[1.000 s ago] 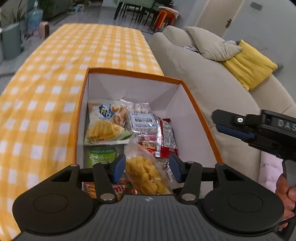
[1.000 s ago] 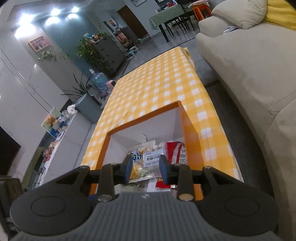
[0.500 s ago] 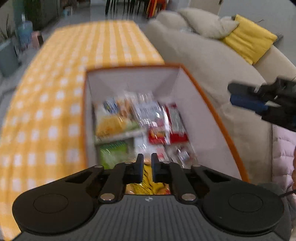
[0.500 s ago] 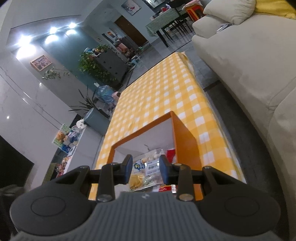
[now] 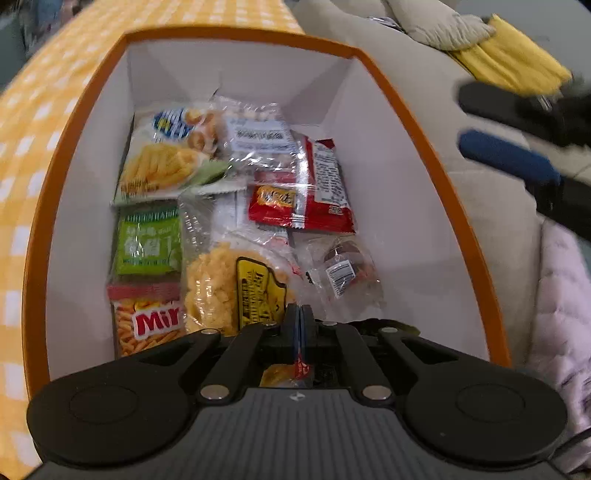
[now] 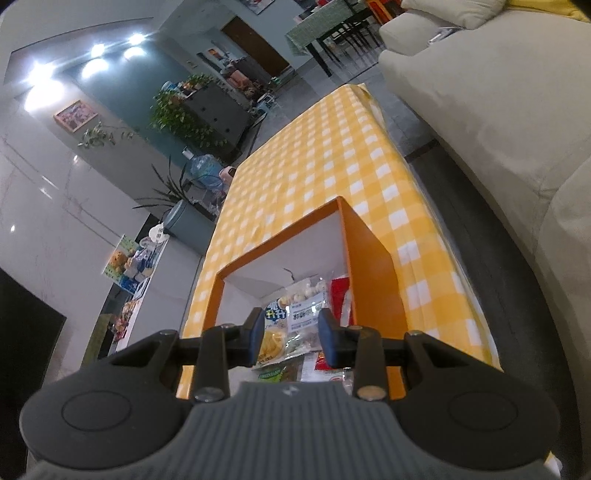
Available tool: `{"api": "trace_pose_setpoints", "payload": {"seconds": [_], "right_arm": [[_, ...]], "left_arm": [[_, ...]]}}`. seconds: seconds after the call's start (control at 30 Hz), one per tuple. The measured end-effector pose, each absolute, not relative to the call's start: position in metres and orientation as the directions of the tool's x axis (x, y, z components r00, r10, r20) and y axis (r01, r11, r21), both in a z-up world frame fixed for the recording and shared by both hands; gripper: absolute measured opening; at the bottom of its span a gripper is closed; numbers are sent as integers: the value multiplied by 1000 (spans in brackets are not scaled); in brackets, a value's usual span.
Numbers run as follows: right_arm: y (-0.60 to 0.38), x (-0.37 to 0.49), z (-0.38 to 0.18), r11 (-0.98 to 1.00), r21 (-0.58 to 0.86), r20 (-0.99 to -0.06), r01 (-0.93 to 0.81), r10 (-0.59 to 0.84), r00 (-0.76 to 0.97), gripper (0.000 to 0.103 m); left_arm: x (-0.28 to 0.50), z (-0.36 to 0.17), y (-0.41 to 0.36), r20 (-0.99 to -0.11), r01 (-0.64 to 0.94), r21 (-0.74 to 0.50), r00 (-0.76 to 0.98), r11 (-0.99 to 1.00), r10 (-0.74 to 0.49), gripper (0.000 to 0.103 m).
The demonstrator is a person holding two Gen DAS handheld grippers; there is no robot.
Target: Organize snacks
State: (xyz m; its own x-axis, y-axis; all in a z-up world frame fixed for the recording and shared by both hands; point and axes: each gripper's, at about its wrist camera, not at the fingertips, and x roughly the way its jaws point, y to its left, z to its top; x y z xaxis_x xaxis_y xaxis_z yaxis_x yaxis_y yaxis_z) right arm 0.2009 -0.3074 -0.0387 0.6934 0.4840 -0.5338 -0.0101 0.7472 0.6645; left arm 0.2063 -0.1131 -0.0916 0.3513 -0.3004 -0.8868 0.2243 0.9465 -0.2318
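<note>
An orange box (image 5: 236,35) with white inner walls holds several snack packets: a clear bag of yellow puffs (image 5: 218,288), a green packet (image 5: 149,243), a red packet (image 5: 314,206) and an orange "Mi" packet (image 5: 147,325). My left gripper (image 5: 301,321) reaches down into the box's near end. Its jaws are shut, with a sliver of the puff bag's near edge pinched between the pads. My right gripper (image 6: 291,339) hovers open above the box (image 6: 369,266) with nothing between its fingers. One blue-padded finger (image 5: 506,157) of it shows at the right of the left wrist view.
The box stands on a table with a yellow checked cloth (image 6: 332,147). A beige sofa (image 6: 480,110) runs along the right, with a yellow cushion (image 5: 509,59) and a pink quilted fabric (image 5: 561,295). Plants and a cabinet stand at the far wall.
My left gripper's jaws closed from wide apart around the puff bag, and the gripper sank lower into the box. The right gripper stayed over the box, rolling slightly.
</note>
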Motion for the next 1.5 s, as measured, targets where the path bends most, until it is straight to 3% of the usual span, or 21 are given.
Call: {"api": "trace_pose_setpoints", "payload": {"seconds": [0.1,0.17,0.23,0.33,0.4,0.6,0.63,0.7,0.77,0.93,1.07,1.33,1.4,1.5], "right_arm": [[-304,201,-38,748,663,-530,-28,495,689,32],[-304,202,-39,751,660,-531,-33,497,686,32],[-304,203,-39,750,660,-532,-35,500,683,32],[-304,203,-37,758,652,-539,-31,492,684,33],[-304,200,-33,766,641,-541,-32,482,689,39],[-299,180,-17,828,560,-591,10,391,705,40],[-297,177,-15,840,542,-604,18,375,704,45],[-292,170,-8,865,501,-627,35,334,704,87],[-281,160,2,899,436,-643,45,276,714,100],[-250,130,7,950,303,-734,71,185,654,100],[-233,105,9,977,128,-828,172,10,560,100],[-197,82,22,981,188,-931,54,160,327,100],[-194,81,35,984,169,-934,57,142,328,100],[-190,85,58,991,112,-931,73,79,357,100]], "left_arm": [[198,-84,-121,-888,257,-182,373,949,-271,9],[192,-74,-123,-889,256,-144,391,956,-239,20],[186,-60,-126,-885,263,-74,428,962,-185,42],[175,-37,-127,-862,278,-4,486,961,-144,59],[168,-21,-123,-845,249,9,519,968,-125,67],[138,22,-99,-759,167,-10,641,986,-117,83],[132,29,-93,-745,168,-14,656,986,-122,87],[119,40,-85,-723,200,-9,675,980,-144,89],[109,45,-78,-729,207,-2,670,978,-143,91],[91,50,-57,-781,61,-34,622,998,-65,87],[88,55,-51,-808,70,-91,578,993,-115,83],[86,73,-60,-852,90,-75,511,993,-111,81],[86,83,-62,-855,88,-68,508,994,-104,74],[96,98,-60,-867,77,-112,480,991,-136,72]]}}
